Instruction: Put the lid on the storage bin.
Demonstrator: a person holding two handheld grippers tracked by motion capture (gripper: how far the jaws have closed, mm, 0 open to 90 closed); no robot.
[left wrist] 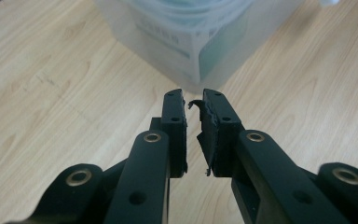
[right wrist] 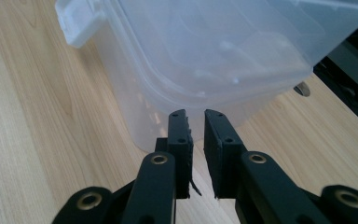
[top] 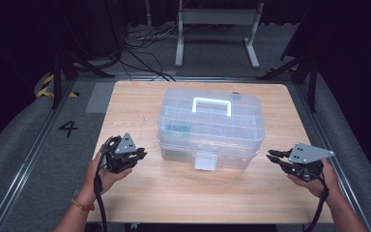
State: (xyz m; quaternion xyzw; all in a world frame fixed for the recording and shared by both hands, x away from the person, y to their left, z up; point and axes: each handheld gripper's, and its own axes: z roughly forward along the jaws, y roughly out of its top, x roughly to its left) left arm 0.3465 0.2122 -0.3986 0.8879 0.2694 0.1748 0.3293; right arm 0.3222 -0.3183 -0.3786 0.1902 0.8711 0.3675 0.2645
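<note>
Storage box [top: 210, 128] mid-table, left gripper [top: 142, 154] and right gripper [top: 272, 154] flanking its ends (jaws slightly parted, empty), bare table [top: 183, 193] in front.

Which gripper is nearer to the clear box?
Left. The left gripper sits just off the clear box's near-left corner; the right gripper is slightly farther from its near-right corner.

A light wooden counter [top: 140, 193] stands on grey floor [top: 24, 164] in a dark room. At 12 o'clock a white metal frame [top: 217, 29] rises amid black cables [top: 145, 53]; at 9 o'clock the floor bears a number 4 [top: 68, 128] and hazard tape [top: 46, 84].
</note>
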